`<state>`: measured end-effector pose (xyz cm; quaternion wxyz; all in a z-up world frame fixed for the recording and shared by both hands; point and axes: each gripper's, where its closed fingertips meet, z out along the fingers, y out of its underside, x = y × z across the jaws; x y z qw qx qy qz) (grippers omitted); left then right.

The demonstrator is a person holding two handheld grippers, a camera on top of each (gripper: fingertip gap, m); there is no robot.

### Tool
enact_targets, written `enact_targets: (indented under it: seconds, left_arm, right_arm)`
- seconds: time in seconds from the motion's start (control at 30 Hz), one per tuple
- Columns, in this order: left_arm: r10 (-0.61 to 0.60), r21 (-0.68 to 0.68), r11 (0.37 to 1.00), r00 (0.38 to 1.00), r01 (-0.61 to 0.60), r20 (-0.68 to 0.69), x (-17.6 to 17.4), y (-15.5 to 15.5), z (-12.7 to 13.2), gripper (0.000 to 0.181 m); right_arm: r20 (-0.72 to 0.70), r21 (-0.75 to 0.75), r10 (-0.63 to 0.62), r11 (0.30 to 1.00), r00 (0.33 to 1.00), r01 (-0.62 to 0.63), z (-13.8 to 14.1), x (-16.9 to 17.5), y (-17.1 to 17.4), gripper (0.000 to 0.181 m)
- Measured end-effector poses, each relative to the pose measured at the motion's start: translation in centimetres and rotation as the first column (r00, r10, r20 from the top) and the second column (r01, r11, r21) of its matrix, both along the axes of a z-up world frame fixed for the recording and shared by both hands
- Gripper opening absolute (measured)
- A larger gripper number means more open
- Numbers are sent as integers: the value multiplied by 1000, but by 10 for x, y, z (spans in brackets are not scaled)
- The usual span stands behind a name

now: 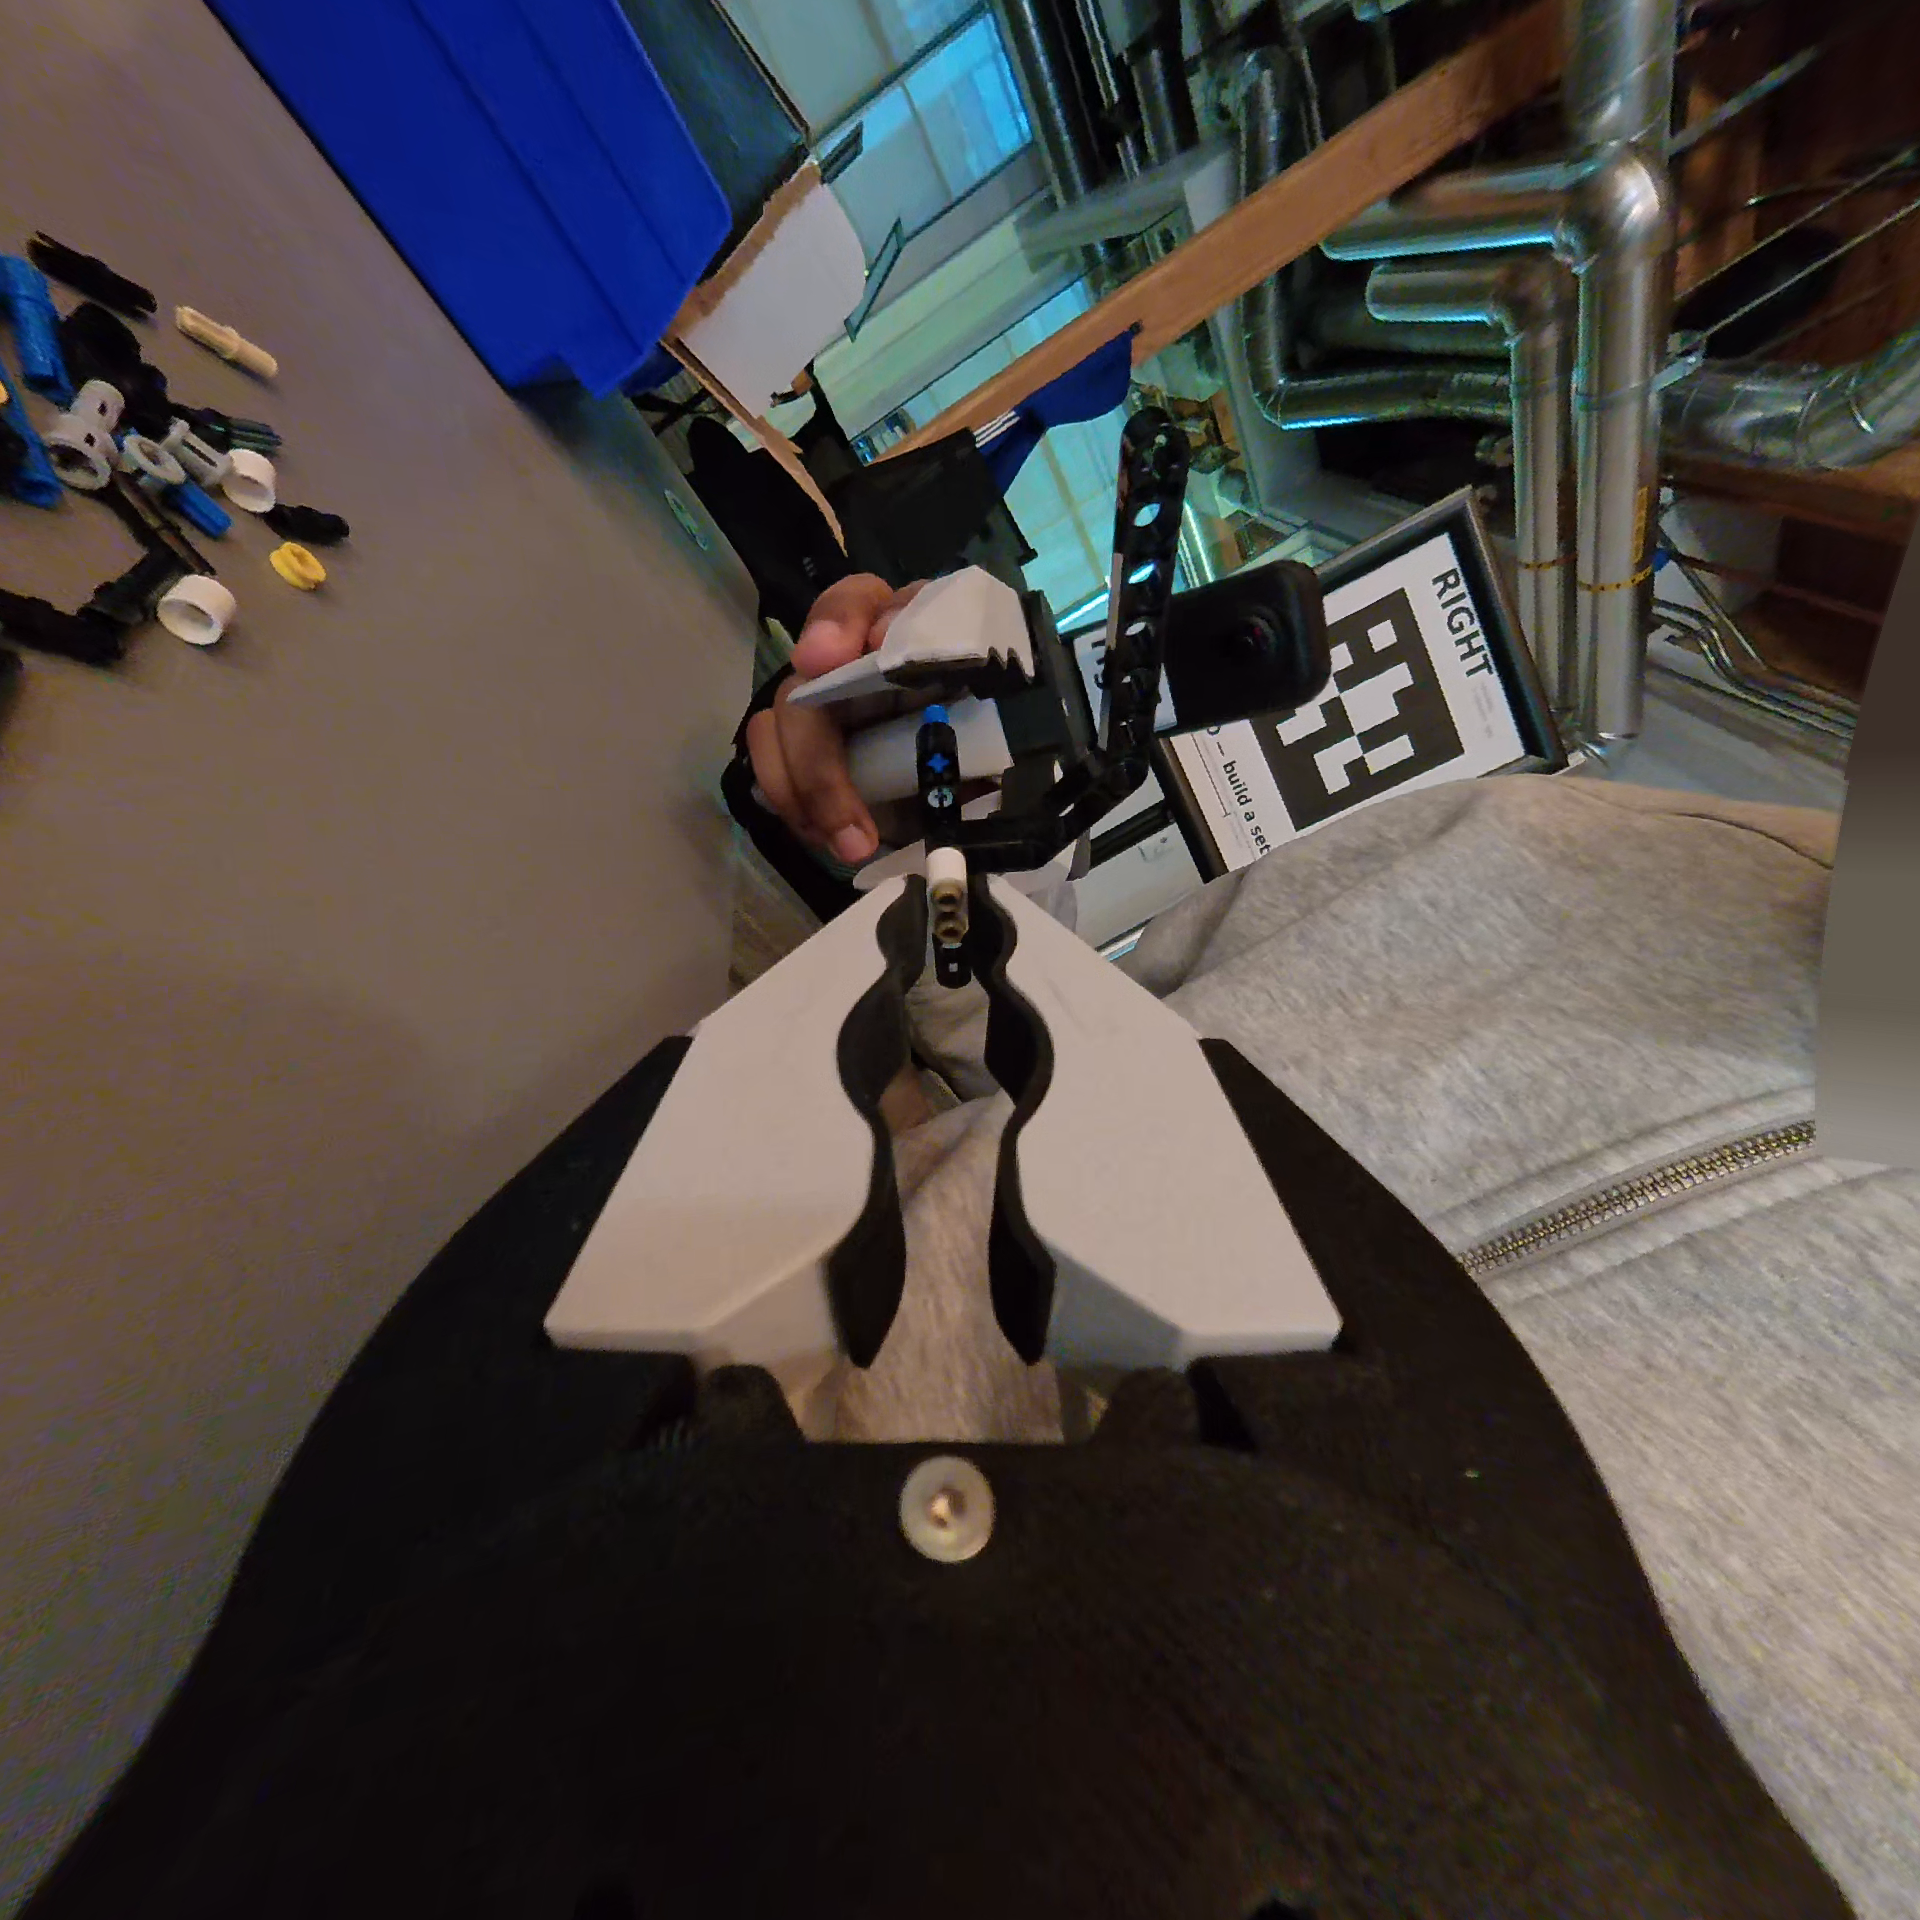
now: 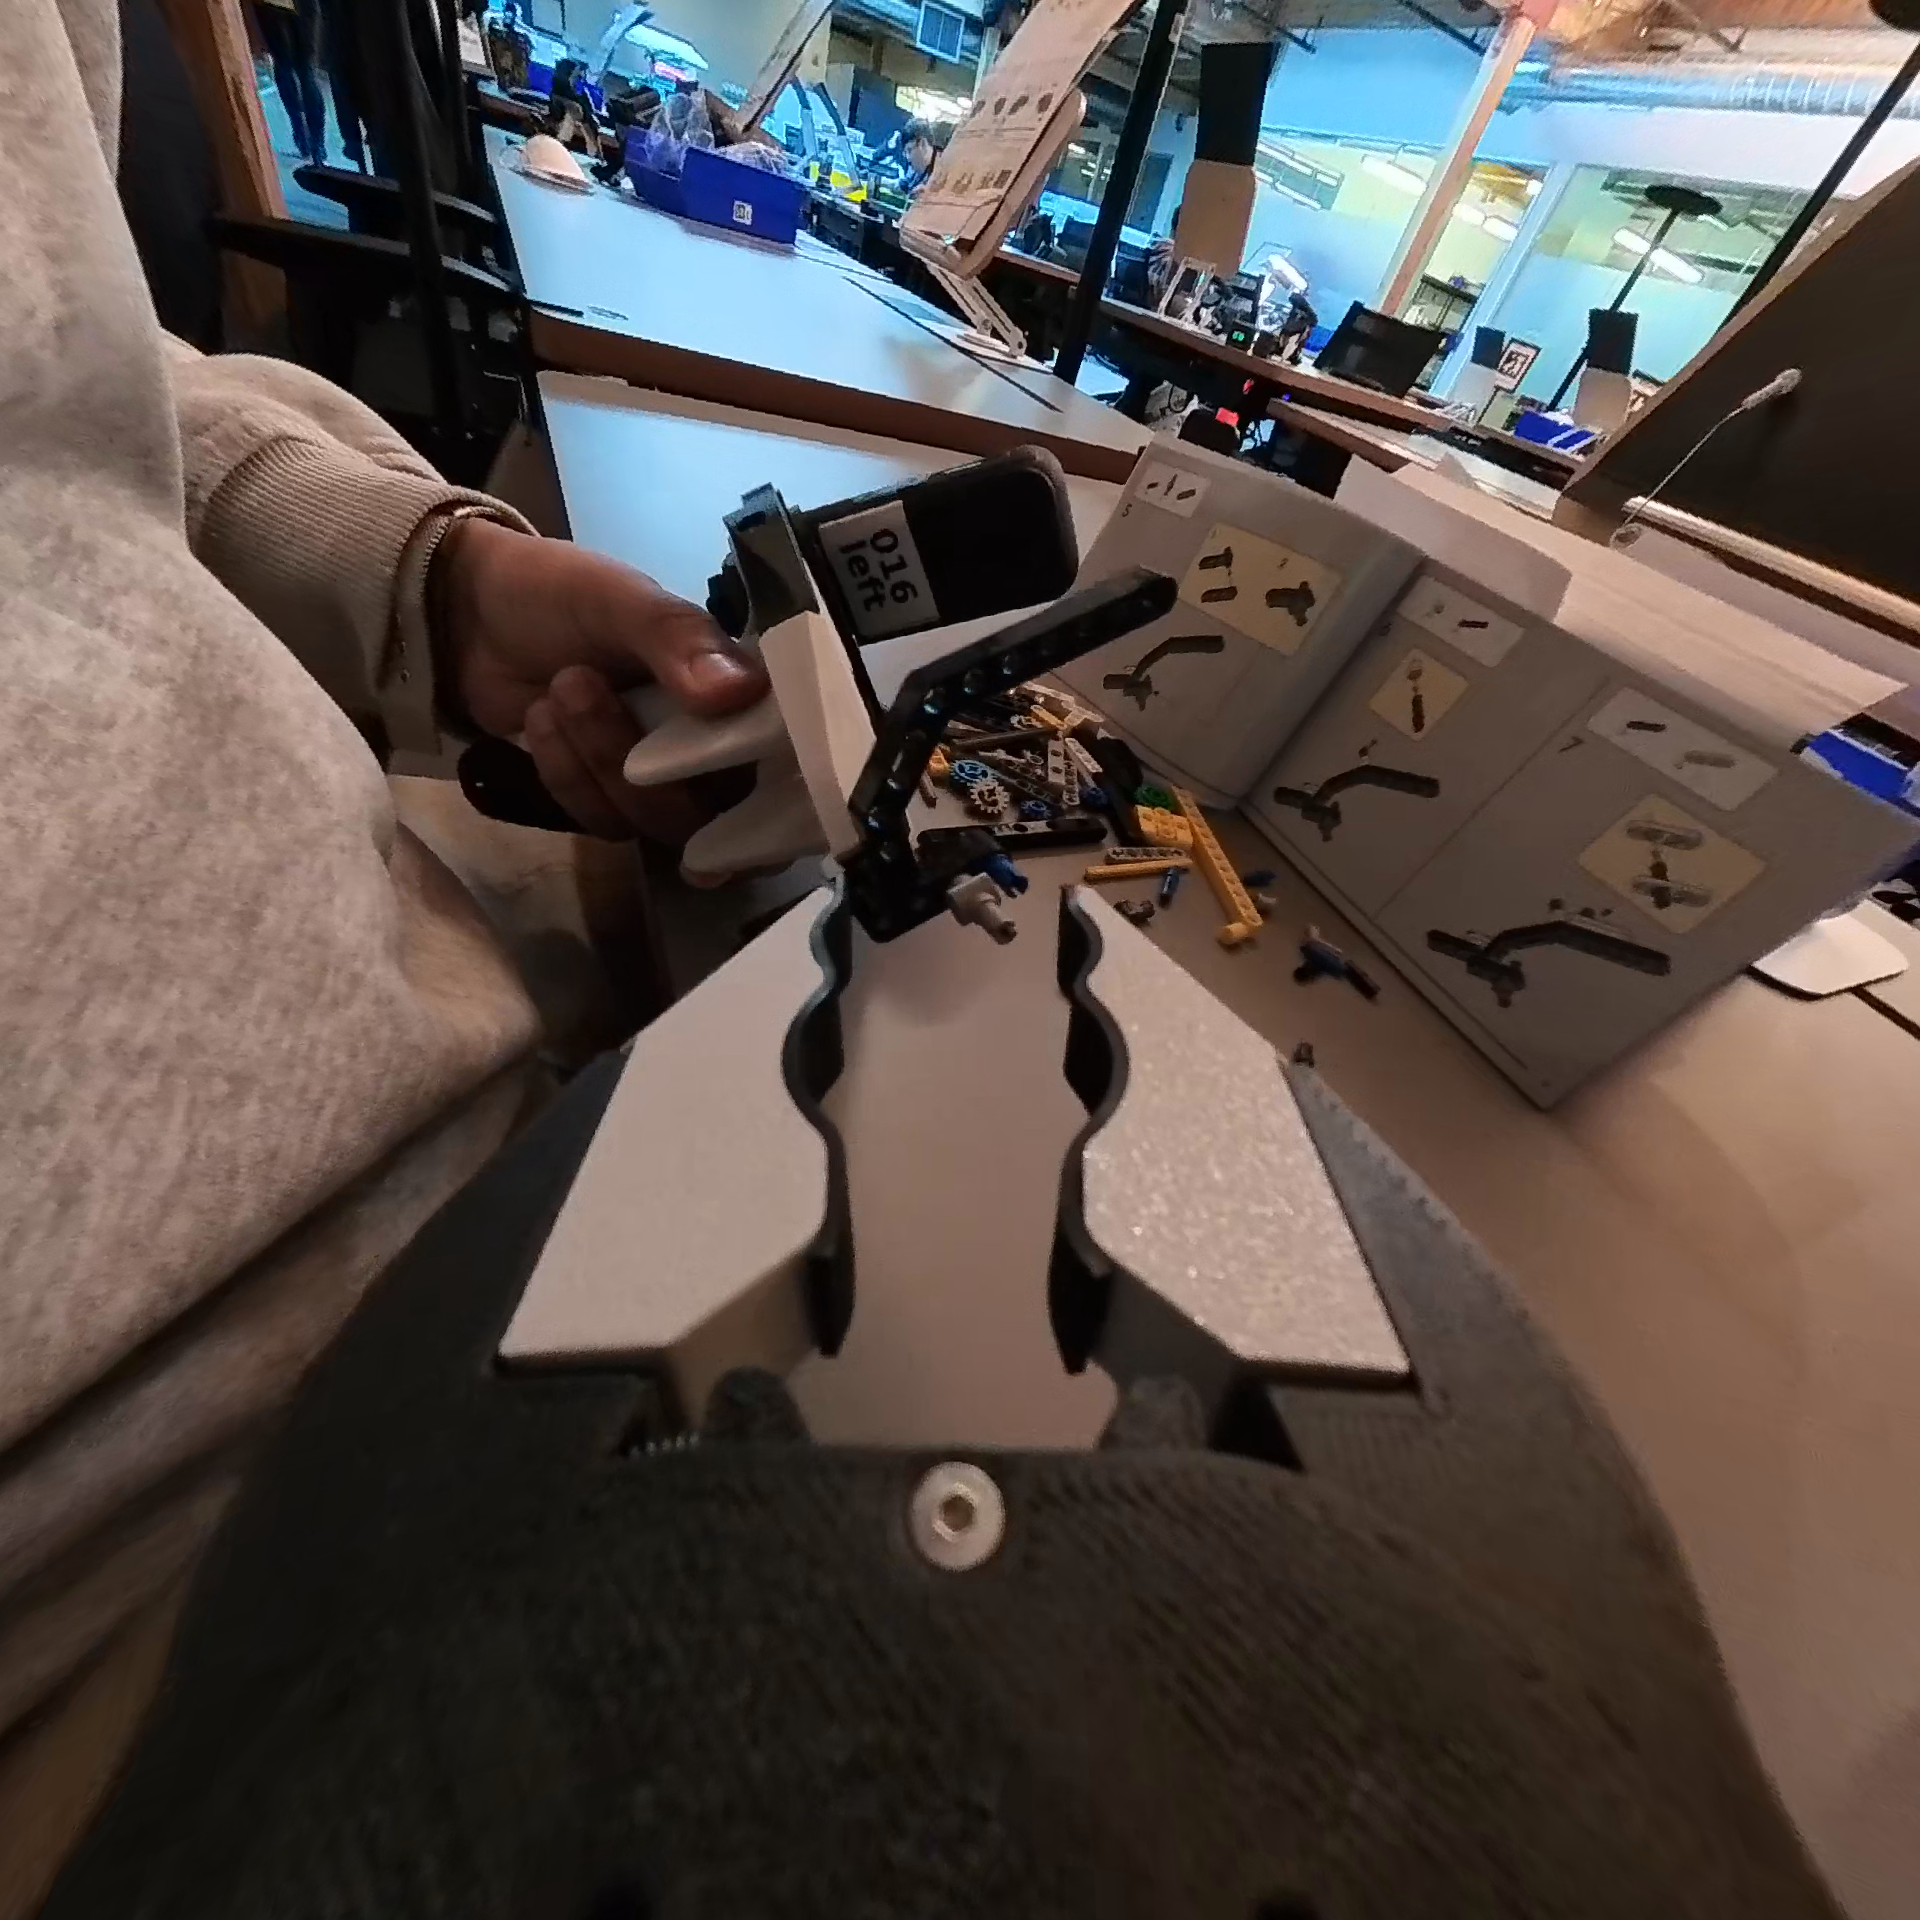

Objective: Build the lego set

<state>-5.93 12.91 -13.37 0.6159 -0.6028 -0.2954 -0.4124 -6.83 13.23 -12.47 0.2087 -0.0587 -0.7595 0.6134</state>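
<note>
My left gripper (image 1: 951, 904) is shut on the lower end of a black bent lego beam (image 1: 1138, 582), which carries a white pin (image 1: 945, 868) and a blue pin (image 1: 935, 717). The beam is held in the air over the person's lap. My right gripper (image 2: 956, 925) is open. Its left fingertip (image 2: 831, 920) touches the foot of the same beam (image 2: 914, 727), and a grey-white pin (image 2: 977, 904) sticks out between its fingers. The right gripper also shows in the left wrist view (image 1: 904, 717), facing mine, with the beam's pinned arm between its fingers.
Loose lego parts lie on the grey table (image 1: 364, 831) at the left (image 1: 156, 447), and in the right wrist view as a pile (image 2: 1091, 790). An open instruction booklet (image 2: 1403, 779) stands behind the pile. A blue bin (image 1: 499, 177) is at the table's far side. A grey hoodie (image 1: 1507, 1039) is close by.
</note>
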Motion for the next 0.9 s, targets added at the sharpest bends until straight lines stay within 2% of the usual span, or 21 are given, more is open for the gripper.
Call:
enact_targets:
  seconds: [0.33,0.47,0.9]
  left_arm:
    - [1,-28,1000,1000,-1,-6,0,2,-4,6]
    - [-20,-50,999,1000,19,-14,4,4,-7,6]
    - [-78,-37,996,997,78,11,11,4,-6,6]
  right_arm:
    - [-37,-4,1,1000,999,-1,4,1,0,45]
    - [-25,51,43,998,999,-42,-5,8,-4,38]
    - [-2,119,87,989,996,-86,-9,14,1,33]
